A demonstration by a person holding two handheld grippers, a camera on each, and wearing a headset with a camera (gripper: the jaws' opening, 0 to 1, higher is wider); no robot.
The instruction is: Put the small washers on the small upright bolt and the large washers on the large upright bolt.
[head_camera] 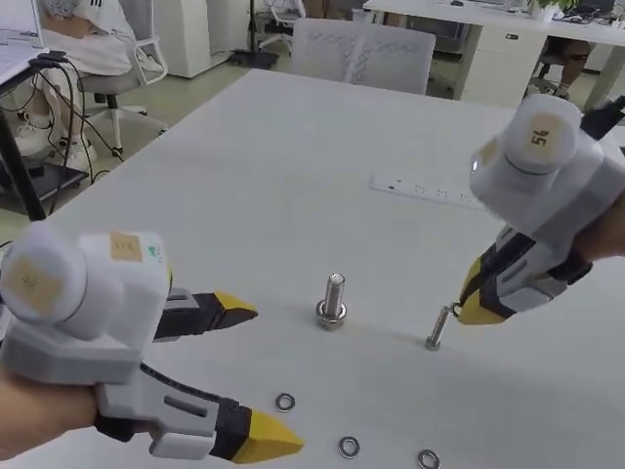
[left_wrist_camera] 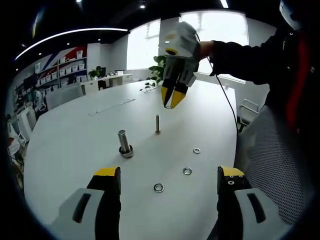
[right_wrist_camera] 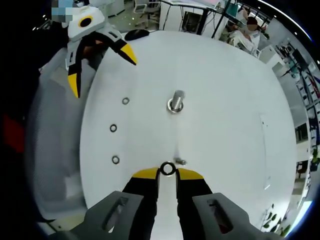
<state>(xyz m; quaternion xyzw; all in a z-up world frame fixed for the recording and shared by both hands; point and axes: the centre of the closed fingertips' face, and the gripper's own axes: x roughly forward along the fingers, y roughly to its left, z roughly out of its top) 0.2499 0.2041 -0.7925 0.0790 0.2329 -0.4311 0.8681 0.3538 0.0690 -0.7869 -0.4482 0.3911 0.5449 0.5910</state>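
Right gripper (head_camera: pixel 475 307): held high over the table (head_camera: pixel 293 176) and pitched steeply down, tips pointing down and in toward the person. A dark sleeve (left_wrist_camera: pixel 240 55) runs back from it. Jaws are nearly together, pinching a washer (right_wrist_camera: pixel 168 169) flat between the yellow tips. The small bolt (right_wrist_camera: pixel 181 162) stands upright just beyond the tips and slightly to their right. Whether the washer touches the bolt top cannot be told. The large bolt (right_wrist_camera: pixel 176 101) is upright, farther ahead of the same jaws. It has a wider ring at its foot; washer or the bolt's own flange, cannot tell.

Left gripper (left_wrist_camera: pixel 169 175): low, close to the table and roughly level, aimed forward across it. Jaws are spread wide with nothing between them. Three loose washers (left_wrist_camera: pixel 187 171) lie flat on the table just ahead of the open jaws, strung out toward the right jaw and apart from one another. The large bolt is ahead and toward the left jaw, with the small bolt beyond it, under the right gripper's tips.
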